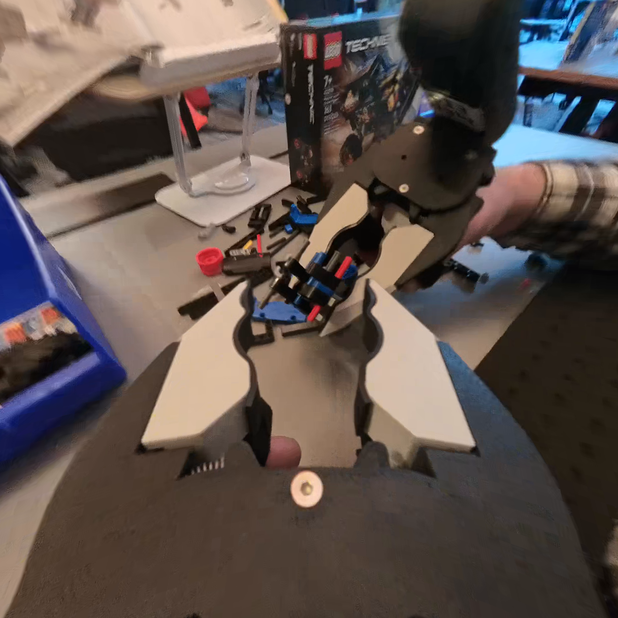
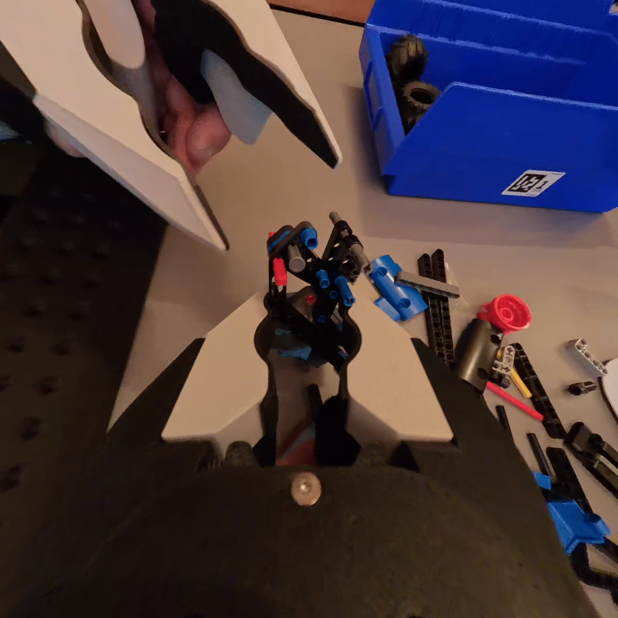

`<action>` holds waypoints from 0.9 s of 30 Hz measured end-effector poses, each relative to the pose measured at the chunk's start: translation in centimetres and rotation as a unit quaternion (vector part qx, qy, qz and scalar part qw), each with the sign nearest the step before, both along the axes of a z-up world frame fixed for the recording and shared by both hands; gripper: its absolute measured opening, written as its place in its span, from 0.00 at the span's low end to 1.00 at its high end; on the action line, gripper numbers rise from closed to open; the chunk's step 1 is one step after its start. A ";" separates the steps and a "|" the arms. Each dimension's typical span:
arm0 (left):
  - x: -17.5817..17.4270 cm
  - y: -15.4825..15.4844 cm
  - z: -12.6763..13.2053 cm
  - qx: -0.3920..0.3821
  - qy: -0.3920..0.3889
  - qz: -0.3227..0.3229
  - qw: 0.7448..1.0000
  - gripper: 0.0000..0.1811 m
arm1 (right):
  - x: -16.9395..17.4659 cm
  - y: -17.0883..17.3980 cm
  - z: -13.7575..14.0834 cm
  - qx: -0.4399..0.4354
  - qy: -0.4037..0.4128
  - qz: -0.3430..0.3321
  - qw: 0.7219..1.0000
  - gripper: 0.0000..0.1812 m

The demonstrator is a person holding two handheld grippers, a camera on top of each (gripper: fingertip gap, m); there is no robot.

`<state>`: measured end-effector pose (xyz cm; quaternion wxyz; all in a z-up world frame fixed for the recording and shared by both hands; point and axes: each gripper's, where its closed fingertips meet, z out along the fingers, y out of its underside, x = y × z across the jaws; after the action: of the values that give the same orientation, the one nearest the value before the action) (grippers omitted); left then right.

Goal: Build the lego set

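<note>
Lego sub-assembly [image 2: 311, 277], a cluster of black beams with blue pins and a red pin, sat clenched in the right gripper [image 2: 307, 301] at the centre of the right wrist view, raised above the grey table [image 2: 274, 200]. In the left wrist view the same cluster showed mid-frame, just beyond the left gripper [image 1: 306, 294], whose jaws stood parted and held nothing. Loose parts lay at the right of the right wrist view: a blue curved panel [image 2: 396, 287], long black beams [image 2: 438, 301] and a red hub [image 2: 506, 312]. A blue bin [image 2: 501, 150] with tyres filled the upper right. The build looked early, mid-assembly. The next move probably called for the empty left gripper to fetch a loose piece and press it squarely onto the held cluster.
</note>
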<state>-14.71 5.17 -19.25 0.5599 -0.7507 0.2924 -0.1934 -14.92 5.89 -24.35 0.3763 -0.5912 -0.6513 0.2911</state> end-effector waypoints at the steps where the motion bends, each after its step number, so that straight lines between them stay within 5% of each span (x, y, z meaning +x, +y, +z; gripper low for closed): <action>1: -0.1 0.1 -0.5 -0.030 -0.014 0.012 0.999 0.38 | -0.3 0.3 -0.1 0.017 -0.002 -0.013 1.000 0.18; 6: -0.6 1.2 -1.8 -0.076 -0.075 0.083 0.991 0.34 | -1.3 1.0 -0.3 0.109 -0.009 -0.064 0.992 0.18; 14: 0.0 1.9 -2.0 -0.090 -0.093 0.101 0.986 0.34 | -1.5 2.8 1.3 0.259 0.002 -0.137 0.956 0.18; 16: 0.3 1.9 -1.4 -0.074 -0.105 0.094 0.987 0.22 | -1.4 3.1 1.9 0.274 0.006 -0.145 0.951 0.18; 27: 0.4 1.5 -0.5 -0.018 -0.066 0.071 0.995 0.22 | -1.3 2.8 2.8 0.276 0.026 -0.144 0.950 0.18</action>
<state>-14.28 6.63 -19.77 0.5766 -0.7651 0.1972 -0.2080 -16.20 8.64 -21.58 0.5798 -0.5435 -0.6042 0.0582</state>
